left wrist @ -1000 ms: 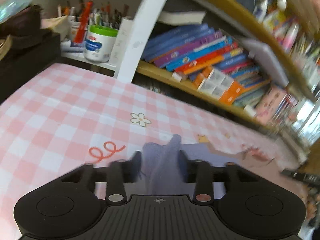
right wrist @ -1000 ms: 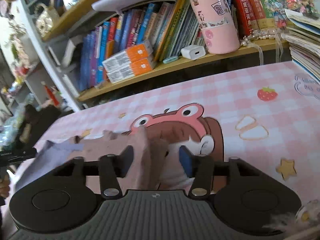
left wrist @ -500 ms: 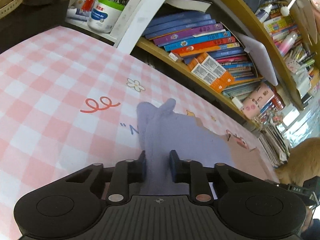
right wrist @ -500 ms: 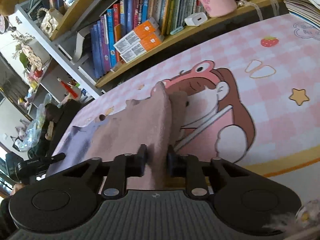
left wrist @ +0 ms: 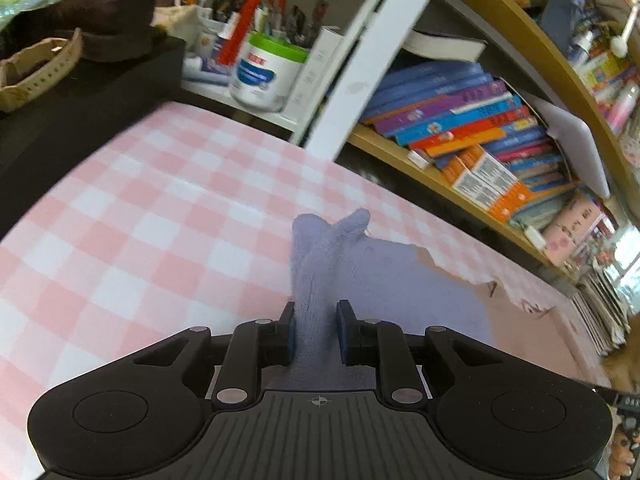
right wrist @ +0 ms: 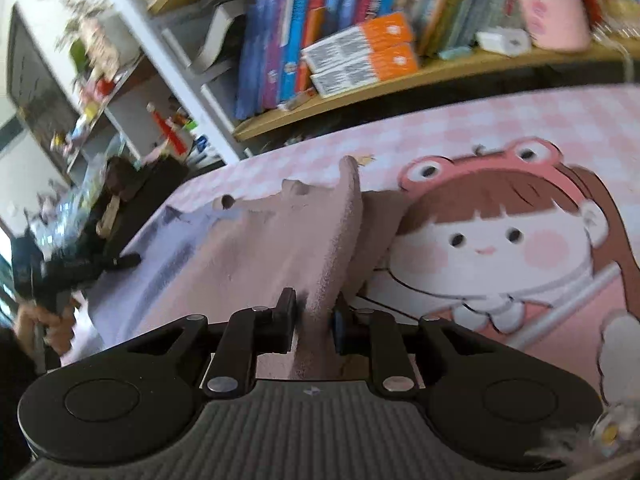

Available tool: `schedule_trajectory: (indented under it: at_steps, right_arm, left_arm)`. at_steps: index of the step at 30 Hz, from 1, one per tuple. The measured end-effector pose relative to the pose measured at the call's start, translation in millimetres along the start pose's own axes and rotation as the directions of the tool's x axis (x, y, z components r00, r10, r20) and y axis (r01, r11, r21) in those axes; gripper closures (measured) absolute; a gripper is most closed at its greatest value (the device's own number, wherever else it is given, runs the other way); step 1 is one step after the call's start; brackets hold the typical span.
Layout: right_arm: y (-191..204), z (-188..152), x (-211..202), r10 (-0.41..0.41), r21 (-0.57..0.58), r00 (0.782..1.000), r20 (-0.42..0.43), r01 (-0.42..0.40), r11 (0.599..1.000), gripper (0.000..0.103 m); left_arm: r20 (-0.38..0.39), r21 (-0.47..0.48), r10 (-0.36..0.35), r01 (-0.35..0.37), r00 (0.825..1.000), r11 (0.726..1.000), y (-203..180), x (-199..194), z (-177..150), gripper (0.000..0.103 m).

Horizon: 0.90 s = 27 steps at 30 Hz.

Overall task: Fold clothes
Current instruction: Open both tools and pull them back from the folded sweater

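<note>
A soft garment lies on the pink checked table mat (left wrist: 132, 216). It is lavender (left wrist: 404, 280) at my left gripper's end and dusty pink (right wrist: 280, 240) at my right one's. My left gripper (left wrist: 316, 314) is shut on a raised lavender fold that stands up between its pads. My right gripper (right wrist: 314, 306) pinches a raised pink fold; its jaws are easing open slightly, with the cloth still pressed between them. The right wrist view also shows the left gripper (right wrist: 76, 268) at the far left, held by a hand (right wrist: 56, 324).
Bookshelves (left wrist: 472, 128) full of books run along the table's far side. A white post (left wrist: 360, 52), a jar (left wrist: 264, 76) and pen holders stand at the back left, beside a dark box (left wrist: 80, 96). A cartoon girl print (right wrist: 500, 240) covers the mat's right part.
Both grippers went from open around the cloth folds to closed on them. Both then moved across the table with the cloth, and the views have swung.
</note>
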State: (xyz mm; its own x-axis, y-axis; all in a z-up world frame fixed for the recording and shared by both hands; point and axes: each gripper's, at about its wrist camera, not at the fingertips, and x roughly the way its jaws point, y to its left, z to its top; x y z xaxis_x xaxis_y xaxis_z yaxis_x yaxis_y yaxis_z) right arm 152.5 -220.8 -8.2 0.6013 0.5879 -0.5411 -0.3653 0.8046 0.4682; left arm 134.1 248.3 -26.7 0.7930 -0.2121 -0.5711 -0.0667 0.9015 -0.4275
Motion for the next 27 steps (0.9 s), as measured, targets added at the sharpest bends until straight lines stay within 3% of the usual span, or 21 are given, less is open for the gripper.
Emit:
schedule_trajectory:
  at_steps: [2,3,4,8,12,14,16,20,27]
  right_arm:
    - [3,1,0,-0.019,-0.038,1.0,0.004,0.019,0.999,0.077]
    - [3,1,-2,-0.035,-0.058,0.999,0.012,0.036,0.998,0.062]
    - [4,2,-5,-0.052,-0.08,0.998,0.022,0.054,0.995,0.055]
    - [9,2,-30,-0.089,-0.235,0.991,0.1,0.11,0.966,0.05]
    - [22,2,-50,-0.027,-0.458,0.989,0.146,0.091,0.884,0.043]
    - [26,1,-50,0.02,-0.52,0.991,0.131,0.052,0.852,0.043]
    - [27,1,-48,0.057,-0.547,0.992,0.109,0.012,0.837,0.041]
    - [25,-1,-30,0.051,-0.532,0.998,0.031,-0.026,0.846,0.041]
    - [13,-8,-24,0.062,-0.555,0.998,-0.008,-0.056,0.83,0.038]
  left_arm:
    - [0.033,-0.011,0.023,-0.023,0.999,1.0,1,-7,-1,0.082]
    - [0.053,-0.02,0.042,-0.041,0.998,0.999,0,-14,-1,0.08]
    - [0.08,-0.037,0.061,-0.058,0.995,0.998,-1,-25,-2,0.077]
    - [0.201,-0.102,0.047,-0.026,0.978,0.994,-13,-84,-19,0.054]
    - [0.208,-0.145,0.079,-0.05,0.975,0.988,-29,-127,-41,0.028]
    - [0.183,-0.204,0.11,-0.071,0.977,0.976,-32,-139,-50,0.028]
    - [0.139,-0.304,0.147,-0.099,0.979,0.948,-30,-143,-55,0.028]
    - [0.12,-0.461,0.086,-0.022,0.989,0.887,-23,-138,-66,0.028]
    - [0.068,-0.574,0.093,-0.037,0.993,0.818,-19,-105,-76,0.028]
